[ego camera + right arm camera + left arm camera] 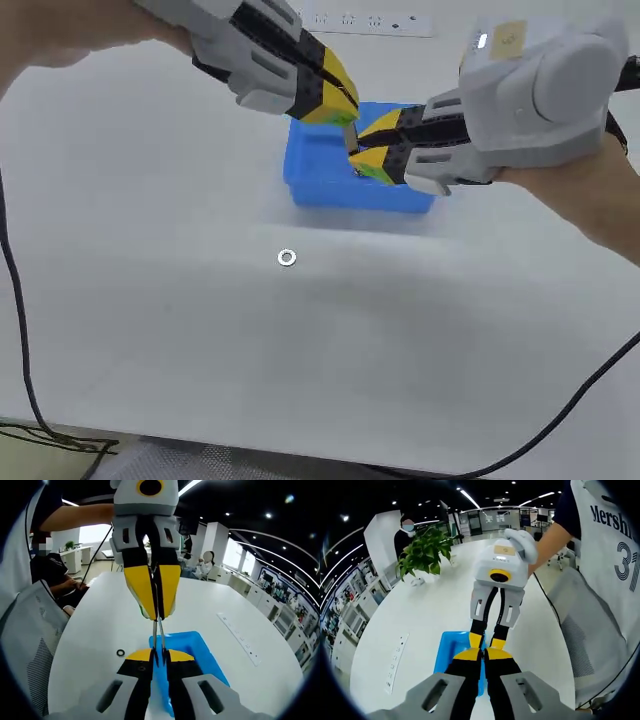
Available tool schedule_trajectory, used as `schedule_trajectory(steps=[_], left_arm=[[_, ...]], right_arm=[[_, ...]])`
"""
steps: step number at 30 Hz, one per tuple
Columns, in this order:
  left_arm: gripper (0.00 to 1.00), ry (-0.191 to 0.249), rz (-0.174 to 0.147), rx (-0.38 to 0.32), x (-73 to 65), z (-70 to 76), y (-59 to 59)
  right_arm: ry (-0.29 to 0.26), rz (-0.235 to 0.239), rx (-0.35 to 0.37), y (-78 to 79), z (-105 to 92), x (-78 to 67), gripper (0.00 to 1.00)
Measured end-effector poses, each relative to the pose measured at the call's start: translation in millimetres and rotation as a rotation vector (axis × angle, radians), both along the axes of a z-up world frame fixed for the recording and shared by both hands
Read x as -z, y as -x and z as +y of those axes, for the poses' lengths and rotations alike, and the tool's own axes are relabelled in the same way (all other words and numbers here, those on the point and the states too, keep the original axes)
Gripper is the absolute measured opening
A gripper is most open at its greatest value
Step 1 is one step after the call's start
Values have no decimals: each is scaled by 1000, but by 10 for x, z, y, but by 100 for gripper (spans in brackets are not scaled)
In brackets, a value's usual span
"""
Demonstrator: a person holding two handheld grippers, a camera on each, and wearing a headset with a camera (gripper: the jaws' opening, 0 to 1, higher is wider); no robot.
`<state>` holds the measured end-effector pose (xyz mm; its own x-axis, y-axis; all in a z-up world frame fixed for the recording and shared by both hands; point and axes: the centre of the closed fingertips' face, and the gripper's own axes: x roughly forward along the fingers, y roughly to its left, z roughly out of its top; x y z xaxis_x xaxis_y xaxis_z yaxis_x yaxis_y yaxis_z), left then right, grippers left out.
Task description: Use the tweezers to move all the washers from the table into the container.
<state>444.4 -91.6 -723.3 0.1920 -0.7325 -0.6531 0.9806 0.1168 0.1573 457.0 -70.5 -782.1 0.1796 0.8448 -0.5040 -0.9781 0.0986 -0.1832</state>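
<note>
Over container (345, 195): holds tweezers (158, 635) clamped in L gripper (156, 612), jaws pinched tight on the thin legs. Points tips down between jaws of R gripper (159, 656). Has R jaws nearly together, flanking the tips; can't tell whether pressing them or just beside. Can't confirm any washer in the tips: too small, hidden by jaws. Shows one washer (287, 258) flat on table (180, 340), in front of container, well apart from both grippers.

Looks like a release over the container, w/ one more pickup left.

To do it well:
- Get tips inside the rim & low before letting go, to avoid a bounce-out.
- Ease R jaws off gently, w/o knocking tweezers sideways in L grip.
- Hold L grip firm & steady; thin tool, prob. prone to twisting.
- For the table washer: come in w/ tips low, near flat, and catch the edge or the hole. Expect a thin ring on a smooth top to slide if nudged.
- Squeeze slow, lift straight up, check hold before carrying.
- Avoid pinching too hard: risks flicking it away.
</note>
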Motion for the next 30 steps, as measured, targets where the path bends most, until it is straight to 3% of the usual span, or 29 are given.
schedule_trajectory(steps=[10,15,23,30], left_arm=[[6,-6,12,-15,9,177,311],[6,-2,26,-39,49,297,405],[6,-2,45,-68,153,405,487],[6,12,82,-82,295,423,526]], right_arm=[[-12,17,-49,380,195,-30,11],[-11,33,-81,530,324,2,11],[-9,50,-113,665,432,89,11],[2,79,-118,726,442,241,11]])
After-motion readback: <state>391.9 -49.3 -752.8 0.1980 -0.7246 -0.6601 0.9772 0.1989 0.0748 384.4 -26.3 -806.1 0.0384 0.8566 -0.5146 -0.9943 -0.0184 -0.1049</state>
